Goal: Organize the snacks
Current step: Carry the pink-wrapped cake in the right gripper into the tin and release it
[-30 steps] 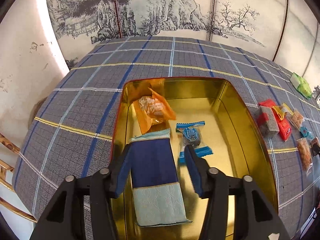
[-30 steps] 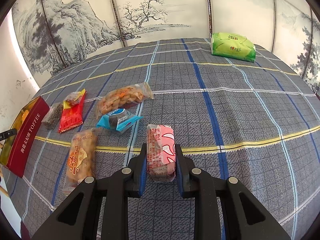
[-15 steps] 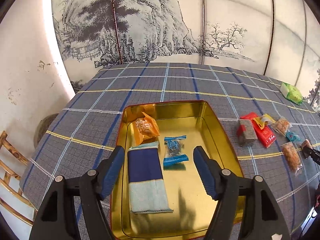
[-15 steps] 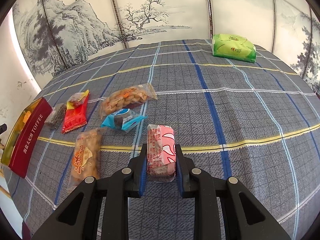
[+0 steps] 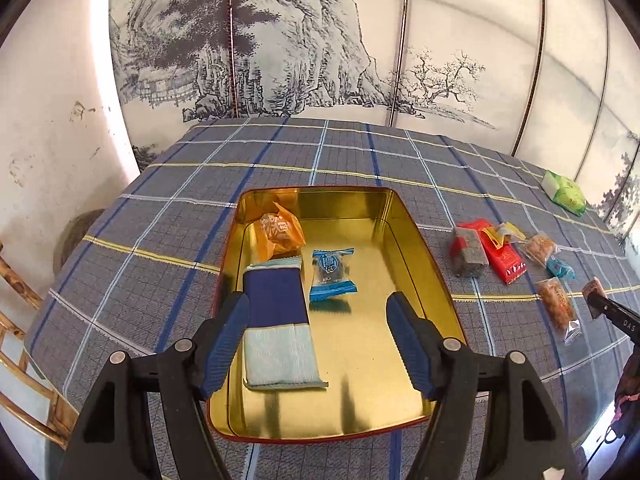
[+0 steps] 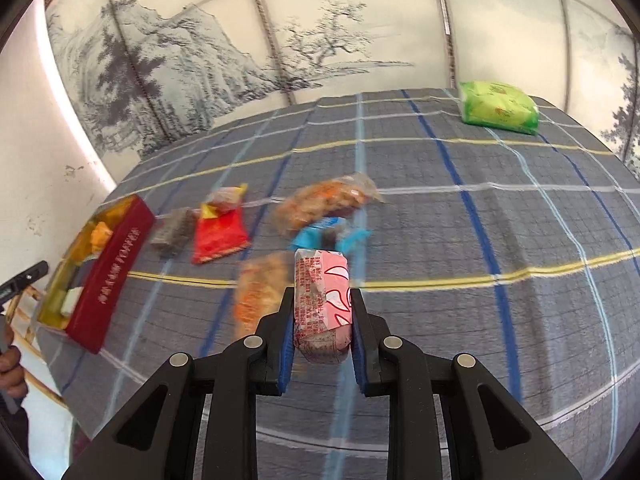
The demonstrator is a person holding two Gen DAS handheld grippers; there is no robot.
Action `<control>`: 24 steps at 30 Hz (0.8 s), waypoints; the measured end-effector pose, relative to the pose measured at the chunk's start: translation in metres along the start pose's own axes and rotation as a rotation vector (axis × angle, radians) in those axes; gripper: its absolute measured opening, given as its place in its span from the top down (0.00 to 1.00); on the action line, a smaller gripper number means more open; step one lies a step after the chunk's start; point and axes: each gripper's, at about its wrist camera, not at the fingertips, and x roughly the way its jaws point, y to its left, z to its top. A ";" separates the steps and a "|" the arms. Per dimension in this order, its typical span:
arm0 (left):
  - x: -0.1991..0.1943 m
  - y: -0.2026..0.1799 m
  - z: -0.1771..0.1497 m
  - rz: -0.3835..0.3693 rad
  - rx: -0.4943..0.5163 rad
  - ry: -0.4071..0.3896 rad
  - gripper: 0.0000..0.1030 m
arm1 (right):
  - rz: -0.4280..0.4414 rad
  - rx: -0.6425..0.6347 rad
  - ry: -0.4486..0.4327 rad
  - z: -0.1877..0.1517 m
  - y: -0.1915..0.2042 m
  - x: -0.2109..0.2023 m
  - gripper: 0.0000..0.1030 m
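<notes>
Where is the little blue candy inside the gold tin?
In the left wrist view, the blue candy lies in the tin, just right of the navy bar and below the orange packet.

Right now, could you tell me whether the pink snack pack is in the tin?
Out: the right gripper holds the pink snack pack above the tablecloth.

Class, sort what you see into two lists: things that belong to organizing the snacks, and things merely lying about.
Belongs to the job:
gold tin
navy packet in the tin
pink snack, gripped by the right tool
loose snacks on the cloth

Just lying about:
painted screen
plaid tablecloth
bamboo chair
</notes>
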 end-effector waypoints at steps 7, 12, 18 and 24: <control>-0.006 0.012 -0.003 0.026 -0.011 -0.007 0.23 | 0.153 -0.101 -0.014 0.022 0.073 -0.013 0.76; -0.011 0.020 -0.004 0.040 -0.022 -0.010 0.11 | 0.285 -0.156 0.015 0.037 0.134 0.000 0.76; -0.014 0.028 -0.004 0.072 -0.022 0.001 0.05 | 0.389 -0.235 0.072 0.053 0.200 0.035 0.76; -0.009 0.035 -0.003 0.082 -0.029 0.038 0.01 | 0.429 -0.280 0.152 0.071 0.248 0.084 0.76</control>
